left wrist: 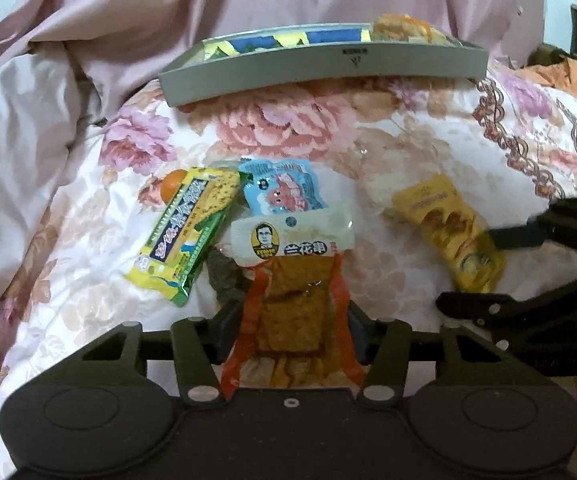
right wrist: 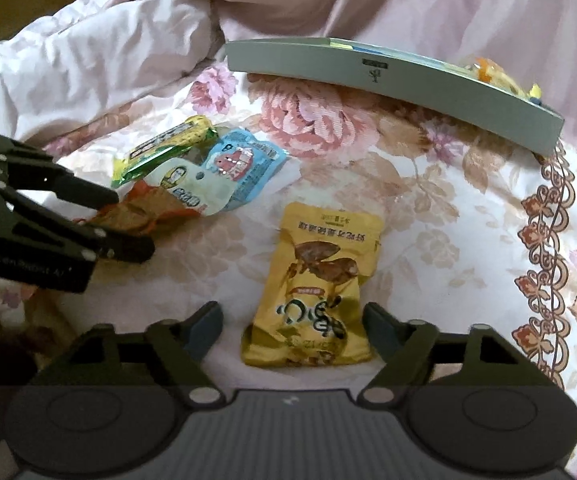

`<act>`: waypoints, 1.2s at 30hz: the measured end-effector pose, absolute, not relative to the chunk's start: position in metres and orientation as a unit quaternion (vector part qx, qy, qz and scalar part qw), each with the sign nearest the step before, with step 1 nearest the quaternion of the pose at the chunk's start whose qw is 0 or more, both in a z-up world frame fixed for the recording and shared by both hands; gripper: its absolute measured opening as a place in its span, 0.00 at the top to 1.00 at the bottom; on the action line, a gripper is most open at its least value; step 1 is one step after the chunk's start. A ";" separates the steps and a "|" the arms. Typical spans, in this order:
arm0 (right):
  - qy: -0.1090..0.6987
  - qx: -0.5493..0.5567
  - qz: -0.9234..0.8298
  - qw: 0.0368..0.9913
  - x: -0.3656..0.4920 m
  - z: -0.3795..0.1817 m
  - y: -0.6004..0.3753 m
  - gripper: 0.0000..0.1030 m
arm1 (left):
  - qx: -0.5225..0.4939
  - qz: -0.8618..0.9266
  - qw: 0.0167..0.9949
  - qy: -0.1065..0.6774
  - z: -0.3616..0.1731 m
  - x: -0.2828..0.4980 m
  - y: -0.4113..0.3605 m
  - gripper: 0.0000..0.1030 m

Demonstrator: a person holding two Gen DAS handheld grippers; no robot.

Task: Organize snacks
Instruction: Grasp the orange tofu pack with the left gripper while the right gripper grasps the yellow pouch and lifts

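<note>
Low center of the left wrist view, left tongs [left wrist: 292, 328] seemingly clamp the orange tofu packet [left wrist: 294, 312], right tongs [right wrist: 292, 330] open around the yellow pouch [right wrist: 320, 284]; next close, carry to the grey tray [left wrist: 328, 76] upper center.

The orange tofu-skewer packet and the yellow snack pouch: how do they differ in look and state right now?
The orange tofu-skewer packet has a clear window showing brown pieces and a white label; the yellow snack pouch is opaque with printed pictures. The packet is pinched in the left claw; the pouch lies between the open right claw fingers, apparently ungripped. The packet touches other snacks; the pouch lies alone. Both rest on the floral quilt, outside the grey tray.
</note>
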State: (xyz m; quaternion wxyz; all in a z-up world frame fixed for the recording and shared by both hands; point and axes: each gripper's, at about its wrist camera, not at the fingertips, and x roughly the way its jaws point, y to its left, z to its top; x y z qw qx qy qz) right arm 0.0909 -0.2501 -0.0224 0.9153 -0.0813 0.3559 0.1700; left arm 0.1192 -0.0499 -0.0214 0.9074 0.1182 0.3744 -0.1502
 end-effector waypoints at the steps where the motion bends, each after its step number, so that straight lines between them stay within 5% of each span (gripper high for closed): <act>1: 0.356 -0.081 0.173 0.915 0.089 -0.022 -0.248 0.35 | 0.114 -0.152 0.907 0.375 -0.021 0.120 -0.050 0.47; 20: 0.320 -0.094 0.167 0.928 0.083 -0.015 -0.248 0.39 | 0.073 -0.170 0.908 0.375 -0.020 0.118 -0.048 0.51; 23: 0.334 -0.084 0.172 0.923 0.086 -0.020 -0.248 0.35 | 0.079 -0.182 0.903 0.382 -0.023 0.121 -0.053 0.39; 26: 0.341 -0.048 0.166 0.924 0.094 -0.019 -0.255 0.22 | 0.094 -0.184 0.902 0.378 -0.024 0.124 -0.058 0.37; 29: 0.350 -0.032 0.159 0.923 0.102 -0.023 -0.260 0.18 | 0.099 -0.191 0.900 0.379 -0.024 0.127 -0.058 0.37; 33: 0.349 -0.046 0.163 0.922 0.103 -0.024 -0.256 0.19 | 0.115 -0.206 0.893 0.383 -0.024 0.128 -0.060 0.40; 36: 0.350 -0.057 0.170 0.920 0.101 -0.025 -0.252 0.32 | 0.111 -0.209 0.892 0.384 -0.024 0.126 -0.059 0.41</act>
